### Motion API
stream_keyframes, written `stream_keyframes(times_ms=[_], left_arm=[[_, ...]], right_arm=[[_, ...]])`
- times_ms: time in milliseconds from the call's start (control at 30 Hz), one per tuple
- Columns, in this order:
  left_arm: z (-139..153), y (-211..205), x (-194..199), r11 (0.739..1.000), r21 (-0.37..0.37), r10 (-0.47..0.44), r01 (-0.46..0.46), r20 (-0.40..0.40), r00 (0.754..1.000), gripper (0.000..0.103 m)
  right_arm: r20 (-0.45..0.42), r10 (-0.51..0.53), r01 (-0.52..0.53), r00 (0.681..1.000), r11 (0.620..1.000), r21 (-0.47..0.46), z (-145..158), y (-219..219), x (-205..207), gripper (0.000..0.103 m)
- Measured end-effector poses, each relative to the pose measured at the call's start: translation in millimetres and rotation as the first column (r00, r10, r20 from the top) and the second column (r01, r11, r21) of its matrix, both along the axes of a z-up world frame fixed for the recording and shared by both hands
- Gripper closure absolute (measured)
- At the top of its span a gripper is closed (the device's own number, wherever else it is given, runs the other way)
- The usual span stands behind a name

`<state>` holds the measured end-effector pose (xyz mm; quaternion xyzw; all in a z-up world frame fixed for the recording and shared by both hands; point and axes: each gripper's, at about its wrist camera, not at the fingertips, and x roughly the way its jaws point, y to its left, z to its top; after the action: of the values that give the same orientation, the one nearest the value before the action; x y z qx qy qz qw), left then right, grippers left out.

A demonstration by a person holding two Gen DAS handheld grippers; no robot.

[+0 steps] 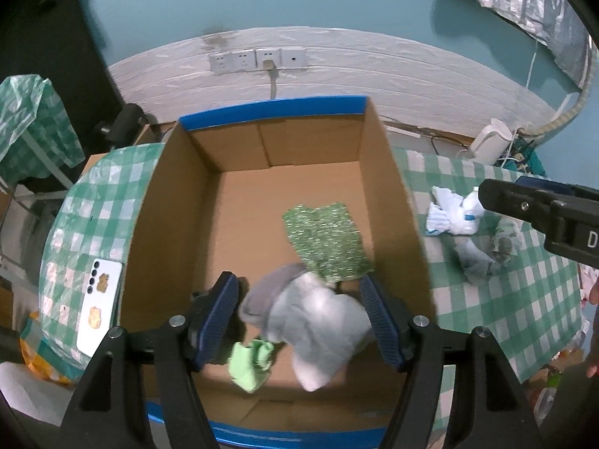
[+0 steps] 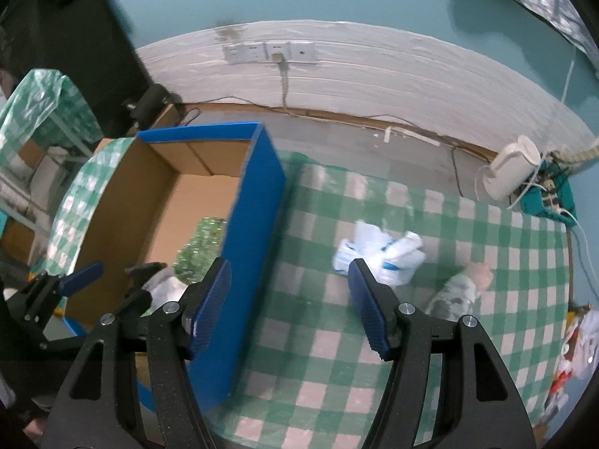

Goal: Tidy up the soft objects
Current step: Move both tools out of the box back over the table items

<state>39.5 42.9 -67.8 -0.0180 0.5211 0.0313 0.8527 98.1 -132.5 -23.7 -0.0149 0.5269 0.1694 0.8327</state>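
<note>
1. Left gripper (image 1: 299, 318): spread wide over the near end of the cardboard box (image 1: 179, 202), pads clear on both sides of the grey-and-white plush bundle (image 1: 318, 321), which looks blurred and lies on the box floor or close above it; cannot tell which. Pinching nothing.
2. Right gripper (image 2: 288, 307): spread and empty, hanging over the green checked tablecloth (image 2: 337, 374) just right of the box's blue outer wall (image 2: 254, 224).
3. Already in the box: a sparkly green scrubbing pad (image 1: 325, 239) at the middle-right, a light green cloth (image 1: 251, 366) at the near edge, partly under the plush bundle.
4. Not yet sorted, right of the box on the tablecloth: a white-and-blue crumpled bundle (image 2: 378, 258), nearest the right gripper's far-right finger, and further right a grey mottled soft item (image 2: 456, 292).
5. Likely step: fetching the white-and-blue bundle. Best done by centring the open jaws over its thickest fold, coming down until the pads straddle it, then closing firmly, since loose fabric slips and trails.
6. Worth lifting high enough for any dangling tail to clear the blue wall before crossing left.
7. Worth placing in the bare far-left part of the box floor, away from the pile near the near edge.
8. Left gripper better drawn back from the box mouth to leave room.
</note>
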Motion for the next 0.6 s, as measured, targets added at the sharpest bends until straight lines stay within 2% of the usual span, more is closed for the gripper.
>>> stream_keyframes(times_ms=[600], left_arm=[[6.7, -63.0, 14.1, 0.996, -0.027, -0.085, 0.085, 0.005, 0.996, 0.030]], right_arm=[[-0.023, -0.127, 0.127, 0.992, 0.992, -0.029, -15.7, -77.9, 4.6, 0.038]])
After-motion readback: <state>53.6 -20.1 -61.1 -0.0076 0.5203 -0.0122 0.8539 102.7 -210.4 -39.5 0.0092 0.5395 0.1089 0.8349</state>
